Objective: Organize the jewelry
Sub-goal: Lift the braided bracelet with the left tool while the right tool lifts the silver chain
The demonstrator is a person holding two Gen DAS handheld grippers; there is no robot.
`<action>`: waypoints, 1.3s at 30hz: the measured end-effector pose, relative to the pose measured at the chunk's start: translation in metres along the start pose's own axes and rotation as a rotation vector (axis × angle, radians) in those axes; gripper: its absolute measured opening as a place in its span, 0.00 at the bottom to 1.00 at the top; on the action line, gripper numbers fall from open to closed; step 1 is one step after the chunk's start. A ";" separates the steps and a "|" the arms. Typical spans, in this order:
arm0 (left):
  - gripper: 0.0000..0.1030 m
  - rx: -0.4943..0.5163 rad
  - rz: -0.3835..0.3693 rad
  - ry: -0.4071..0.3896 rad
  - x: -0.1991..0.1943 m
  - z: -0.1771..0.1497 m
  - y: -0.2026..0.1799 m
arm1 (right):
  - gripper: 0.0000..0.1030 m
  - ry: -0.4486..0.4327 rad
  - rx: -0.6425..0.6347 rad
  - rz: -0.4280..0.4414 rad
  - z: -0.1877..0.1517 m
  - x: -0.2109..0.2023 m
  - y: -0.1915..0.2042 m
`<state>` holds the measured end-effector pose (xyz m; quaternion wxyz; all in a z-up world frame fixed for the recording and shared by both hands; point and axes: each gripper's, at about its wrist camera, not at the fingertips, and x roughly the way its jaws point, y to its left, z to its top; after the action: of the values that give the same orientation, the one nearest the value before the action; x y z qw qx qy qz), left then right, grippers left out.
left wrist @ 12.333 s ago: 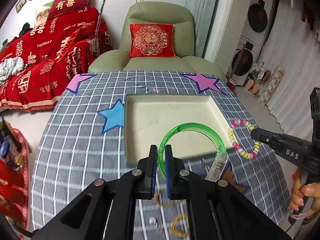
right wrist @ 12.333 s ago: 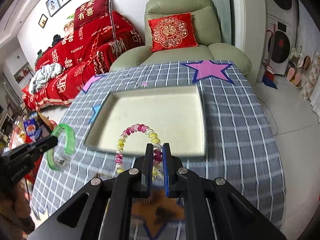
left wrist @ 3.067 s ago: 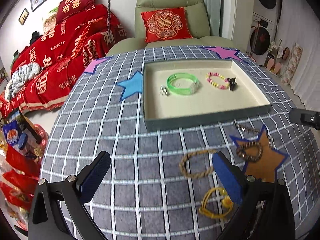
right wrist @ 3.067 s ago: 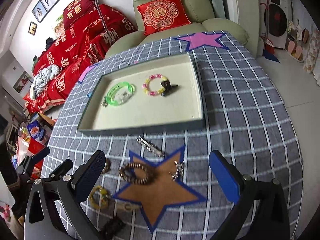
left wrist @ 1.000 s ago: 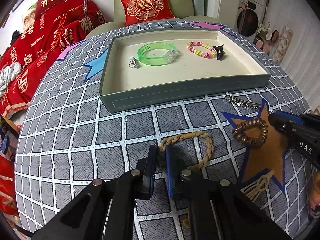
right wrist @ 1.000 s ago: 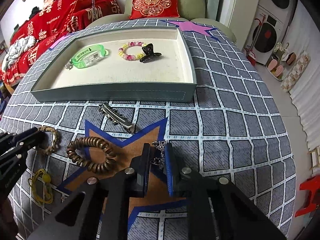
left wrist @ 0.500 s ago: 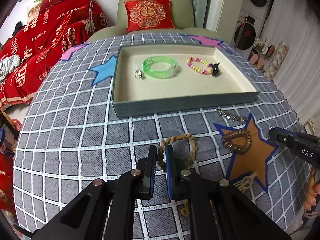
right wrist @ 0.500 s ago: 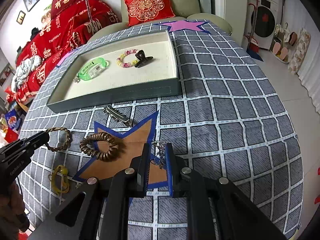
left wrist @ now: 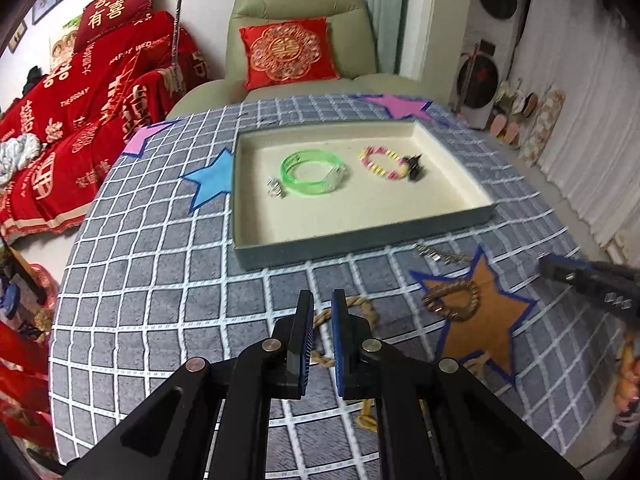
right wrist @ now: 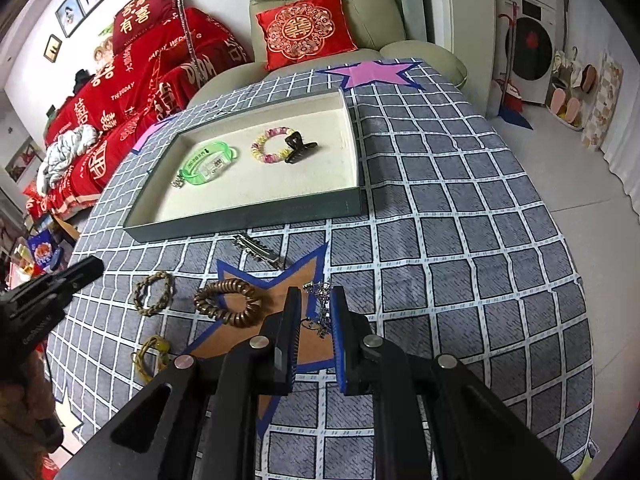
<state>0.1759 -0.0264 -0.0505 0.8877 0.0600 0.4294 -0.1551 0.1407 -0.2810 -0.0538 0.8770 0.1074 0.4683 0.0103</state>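
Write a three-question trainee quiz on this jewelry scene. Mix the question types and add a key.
1. True or false: the green bangle lies inside the tray.
2. What does the left gripper grip? A) rope bracelet B) hair claw C) bead bracelet
3. Fill in: the brown coil hair tie lies partly on the ____ star, left of the right gripper.

Key: 1 true; 2 A; 3 orange

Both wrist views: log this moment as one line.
left gripper: shut on braided rope bracelet | right gripper: shut on silver chain | tray: green bangle, beaded bracelet, black claw clip
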 end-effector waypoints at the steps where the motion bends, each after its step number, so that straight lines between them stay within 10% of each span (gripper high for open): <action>1: 0.17 -0.003 0.009 0.005 0.003 -0.001 -0.001 | 0.15 0.001 -0.001 0.002 0.000 0.000 0.000; 9: 0.23 -0.037 0.030 0.045 0.016 -0.014 0.006 | 0.15 0.011 0.010 0.022 -0.006 0.002 0.002; 11: 1.00 -0.045 0.052 0.056 0.020 -0.015 0.009 | 0.15 0.011 0.014 0.025 -0.006 0.002 0.002; 19: 1.00 -0.016 0.118 0.039 0.030 -0.012 0.012 | 0.15 0.017 0.022 0.035 -0.009 0.004 0.000; 27: 0.52 0.050 0.037 0.129 0.057 -0.014 -0.001 | 0.15 0.019 0.023 0.039 -0.010 0.005 0.002; 29: 0.14 0.067 0.007 0.130 0.057 -0.015 -0.005 | 0.15 0.018 0.020 0.040 -0.009 0.004 0.003; 39: 0.14 0.023 -0.045 0.047 0.027 -0.008 -0.002 | 0.15 -0.005 0.017 0.058 -0.001 -0.005 0.006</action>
<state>0.1852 -0.0324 -0.0760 0.8729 0.0643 0.4495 -0.1787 0.1377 -0.2757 -0.0490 0.8765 0.1281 0.4630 0.0314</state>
